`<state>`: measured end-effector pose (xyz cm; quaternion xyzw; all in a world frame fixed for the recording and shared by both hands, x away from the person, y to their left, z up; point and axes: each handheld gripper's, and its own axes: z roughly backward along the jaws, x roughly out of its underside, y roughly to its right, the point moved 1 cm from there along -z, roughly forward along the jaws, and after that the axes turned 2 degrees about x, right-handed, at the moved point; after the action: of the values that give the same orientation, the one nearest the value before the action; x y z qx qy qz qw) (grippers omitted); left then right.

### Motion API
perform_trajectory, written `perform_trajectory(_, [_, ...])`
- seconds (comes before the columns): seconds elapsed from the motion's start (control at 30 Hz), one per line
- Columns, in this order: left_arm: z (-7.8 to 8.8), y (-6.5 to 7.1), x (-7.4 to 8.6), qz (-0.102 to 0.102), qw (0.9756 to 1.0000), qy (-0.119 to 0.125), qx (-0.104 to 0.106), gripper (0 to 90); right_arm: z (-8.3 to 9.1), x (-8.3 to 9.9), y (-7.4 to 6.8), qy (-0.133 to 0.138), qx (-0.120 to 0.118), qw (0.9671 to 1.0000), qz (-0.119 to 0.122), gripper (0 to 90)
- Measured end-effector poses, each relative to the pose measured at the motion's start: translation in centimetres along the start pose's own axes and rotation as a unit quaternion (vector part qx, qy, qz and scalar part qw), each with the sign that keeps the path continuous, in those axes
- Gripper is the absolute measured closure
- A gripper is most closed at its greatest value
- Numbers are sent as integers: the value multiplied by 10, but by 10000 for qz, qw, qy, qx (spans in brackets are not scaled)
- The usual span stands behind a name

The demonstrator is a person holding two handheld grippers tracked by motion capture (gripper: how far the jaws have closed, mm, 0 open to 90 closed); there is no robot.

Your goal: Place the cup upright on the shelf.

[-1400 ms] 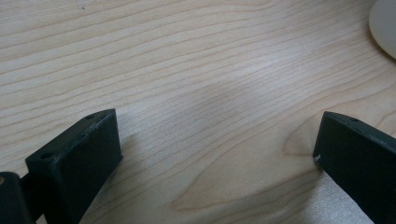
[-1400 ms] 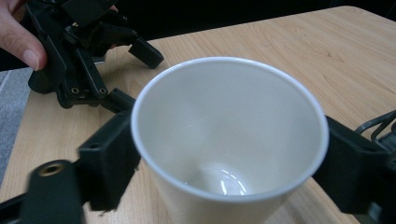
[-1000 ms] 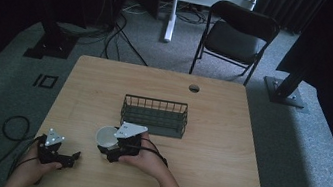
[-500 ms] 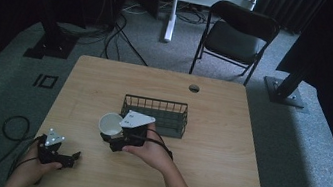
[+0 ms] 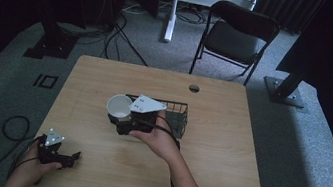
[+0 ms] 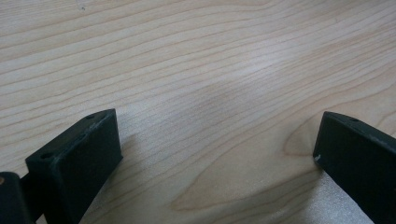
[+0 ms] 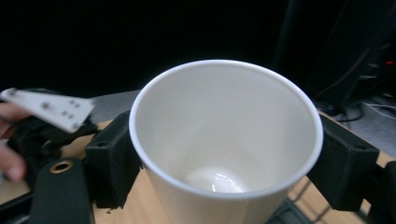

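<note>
A white paper cup (image 5: 119,106) is empty and upright, and my right gripper (image 5: 117,117) is shut on it, its jaws pressing the cup's sides. The cup hangs above the table just left of a black wire basket (image 5: 176,119). In the right gripper view the cup (image 7: 224,140) fills the middle between the two jaws of my right gripper (image 7: 224,182). My left gripper (image 5: 72,156) rests near the table's front left corner. Its jaws (image 6: 215,154) stand wide apart over bare wood, open and holding nothing.
The light wooden table (image 5: 222,173) has a round cable hole (image 5: 194,88) near its far edge. A black folding chair (image 5: 237,36) stands beyond the table. Cables lie on the grey floor (image 5: 12,125) at the left. The right gripper view catches the left gripper's grey plate (image 7: 46,109).
My right gripper has lifted the cup and carried it away from the person, up beside the basket's left end. The left gripper has stayed put.
</note>
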<state>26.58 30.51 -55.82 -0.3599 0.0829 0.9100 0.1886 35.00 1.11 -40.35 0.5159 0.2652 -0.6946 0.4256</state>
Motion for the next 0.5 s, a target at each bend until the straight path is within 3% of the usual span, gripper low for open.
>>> perform_trajectory(0.27, [0, 0, 0, 0, 10000, -2, 0, 11, 6, -8, 20, -4, 434, 9989, -163, 198])
perform_trajectory(0.5, [0, 0, 0, 2, 10000, 8, -2, 11, 10, -6, 39, -44, 920, 9948, -443, 198])
